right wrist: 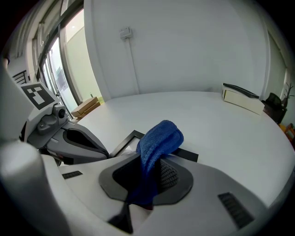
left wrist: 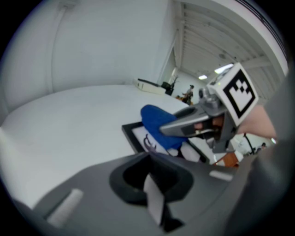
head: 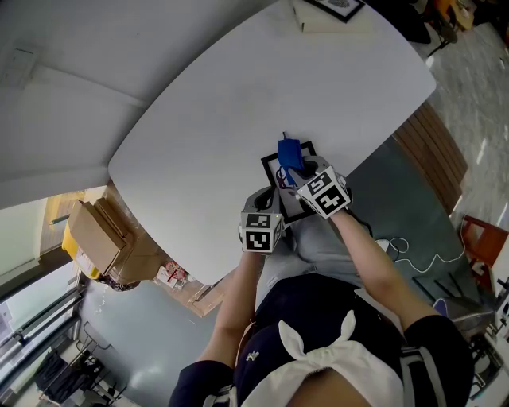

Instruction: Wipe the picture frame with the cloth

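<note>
Blue terry cloth (right wrist: 159, 140) is clamped in the right gripper (right wrist: 150, 177), its folded end bulging out past the jaw tips and resting on the picture frame (right wrist: 186, 155). The right gripper view shows this grip plainly, with the cloth running down between the ribbed pads. The head view shows only a blue lump (head: 289, 153) over the far part of the frame (head: 273, 179), ahead of the right gripper (head: 298, 171).

That black-edged frame lies flat on the white table (head: 238, 95), close to the edge nearest the person. The left gripper (head: 266, 200) sits at the frame's near left side. In its own view the left gripper (left wrist: 150, 182) has its jaws drawn together, with a pale strip at the seam. The frame (left wrist: 138, 136) runs out of sight behind the gripper body, so whether the jaws nip its edge cannot be told.

Only the left gripper view shows the cloth (left wrist: 156, 122) from the side, pressed under the other tool. Far across the table from the frame lies a pale box (head: 328, 11). Cardboard boxes (head: 99, 234) stand on the floor, well to the frame's left.
</note>
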The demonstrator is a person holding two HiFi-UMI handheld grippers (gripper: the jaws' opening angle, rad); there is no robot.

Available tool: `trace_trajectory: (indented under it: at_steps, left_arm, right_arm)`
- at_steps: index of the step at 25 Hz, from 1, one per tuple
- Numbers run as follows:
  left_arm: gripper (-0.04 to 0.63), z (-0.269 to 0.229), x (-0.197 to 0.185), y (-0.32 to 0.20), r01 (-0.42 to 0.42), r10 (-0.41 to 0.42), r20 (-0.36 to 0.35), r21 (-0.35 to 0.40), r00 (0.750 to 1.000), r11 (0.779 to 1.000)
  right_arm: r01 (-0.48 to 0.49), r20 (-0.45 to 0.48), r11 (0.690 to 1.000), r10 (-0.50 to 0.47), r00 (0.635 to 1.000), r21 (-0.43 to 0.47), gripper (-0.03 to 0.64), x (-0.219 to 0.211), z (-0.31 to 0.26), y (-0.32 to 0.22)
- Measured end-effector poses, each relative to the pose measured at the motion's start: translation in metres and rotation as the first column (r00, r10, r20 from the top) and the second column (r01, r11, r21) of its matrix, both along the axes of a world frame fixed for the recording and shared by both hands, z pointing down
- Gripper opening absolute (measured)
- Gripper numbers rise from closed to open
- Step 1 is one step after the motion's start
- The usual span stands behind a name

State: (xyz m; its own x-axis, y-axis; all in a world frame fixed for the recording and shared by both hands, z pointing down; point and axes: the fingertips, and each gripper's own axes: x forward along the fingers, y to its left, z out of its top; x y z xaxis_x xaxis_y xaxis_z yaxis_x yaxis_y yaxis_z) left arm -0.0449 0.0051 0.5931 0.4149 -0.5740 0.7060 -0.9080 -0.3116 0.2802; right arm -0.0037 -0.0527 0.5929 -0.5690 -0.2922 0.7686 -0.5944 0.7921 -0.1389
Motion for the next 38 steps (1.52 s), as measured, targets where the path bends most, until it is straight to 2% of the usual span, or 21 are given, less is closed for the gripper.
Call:
trace_trajectory:
  at_steps: [14, 23, 38]
  left_arm:
    - [0.003, 0.0, 0.001, 0.002, -0.004, 0.004, 0.029, 0.002, 1.0, 1.0]
    - [0.003, 0.001, -0.001, 0.0, 0.005, -0.005, 0.038, 0.012, 0.999, 1.0]
    - [0.003, 0.001, 0.001, 0.0, 0.017, -0.016, 0.05, -0.02, 0.999, 1.0]
  right_arm:
    - [-0.026, -0.03, 1.0, 0.026, 0.999, 0.006, 0.066, 0.023, -0.001, -0.006]
    - [-0.04, -0.021, 0.999, 0.041, 0.999, 0.017, 0.066, 0.033, -0.002, -0.011]
    - [-0.056, 0.005, 0.998, 0.056, 0.998, 0.016, 0.066, 0.04, -0.004, -0.004]
